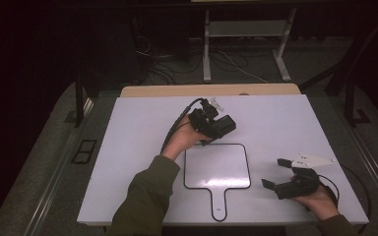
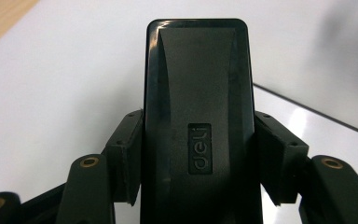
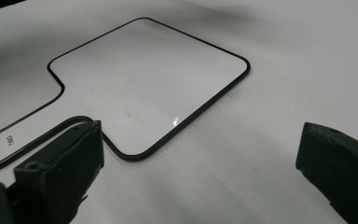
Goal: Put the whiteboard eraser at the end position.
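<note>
We see the left gripper [image 1: 225, 126] above the table [image 1: 128, 147], beyond the far edge of the small paddle-shaped whiteboard [image 1: 216, 167], with its jaws pinching a black eraser block [image 2: 198, 116] by its two long sides. In the left gripper view the block stands up between the pads, its branded top face toward the camera, and most of its length reaches past the pads. It looks like a hard plastic shell: stiff, light, and smooth enough to slip if the squeeze is slack, so we judge the flat long sides the right place to hold it, roughly where the pads sit now or slightly nearer the middle. Whether it has a soft felt underside we cannot tell, since that face is turned away. The right gripper [image 1: 276, 173] rests low near the table's right front corner, its jaws spread wide with nothing between them, aimed toward the whiteboard [image 3: 144, 88], whose surface looks clean apart from a faint mark. The board itself seems thin and rigid, lying flat, and would likely slide under a sideways push unless steadied.
</note>
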`<state>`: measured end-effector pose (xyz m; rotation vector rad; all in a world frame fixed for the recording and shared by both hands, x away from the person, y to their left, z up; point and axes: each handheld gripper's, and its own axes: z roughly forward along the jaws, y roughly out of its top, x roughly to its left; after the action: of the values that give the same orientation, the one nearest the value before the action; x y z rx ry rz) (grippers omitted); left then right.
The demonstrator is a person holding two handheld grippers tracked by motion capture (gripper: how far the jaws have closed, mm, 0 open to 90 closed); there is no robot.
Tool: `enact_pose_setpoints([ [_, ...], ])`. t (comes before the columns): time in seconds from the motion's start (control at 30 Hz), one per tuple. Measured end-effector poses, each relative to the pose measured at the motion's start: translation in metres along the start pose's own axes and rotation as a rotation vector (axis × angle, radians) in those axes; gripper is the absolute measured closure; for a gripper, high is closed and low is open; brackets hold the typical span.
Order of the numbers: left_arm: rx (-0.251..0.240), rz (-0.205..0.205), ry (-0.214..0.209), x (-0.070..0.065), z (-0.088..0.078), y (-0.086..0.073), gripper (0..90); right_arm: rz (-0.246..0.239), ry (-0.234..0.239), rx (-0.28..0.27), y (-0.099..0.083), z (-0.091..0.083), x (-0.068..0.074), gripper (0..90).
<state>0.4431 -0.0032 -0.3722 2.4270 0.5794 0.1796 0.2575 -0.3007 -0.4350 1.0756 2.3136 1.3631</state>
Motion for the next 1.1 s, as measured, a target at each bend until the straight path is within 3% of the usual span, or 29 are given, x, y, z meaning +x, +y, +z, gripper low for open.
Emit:
enact_pose_setpoints([
  [0.2, 0.014, -0.052, 0.025, 0.037, 0.021, 0.005, 39.7, 0.002, 0.007, -0.004, 0.001, 0.001, 0.001, 0.0],
  [0.3, 0.016, -0.089, 0.034, 0.048, 0.031, 0.004, 39.6, 0.009, 0.013, -0.007, 0.001, 0.001, 0.000, 0.0],
  [0.5, 0.039, -0.122, 0.055, 0.063, 0.051, 0.002, 39.5, 0.007, 0.018, -0.010, 0.000, 0.001, -0.001, 0.0],
  [0.77, 0.061, -0.141, 0.044, 0.067, 0.070, -0.001, 39.0, 0.007, 0.024, -0.011, -0.001, 0.000, -0.002, 0.0],
  [1.1, -0.026, -0.161, 0.026, 0.072, 0.056, -0.004, 29.2, 0.007, 0.022, -0.008, 0.000, 0.001, -0.003, 0.0],
])
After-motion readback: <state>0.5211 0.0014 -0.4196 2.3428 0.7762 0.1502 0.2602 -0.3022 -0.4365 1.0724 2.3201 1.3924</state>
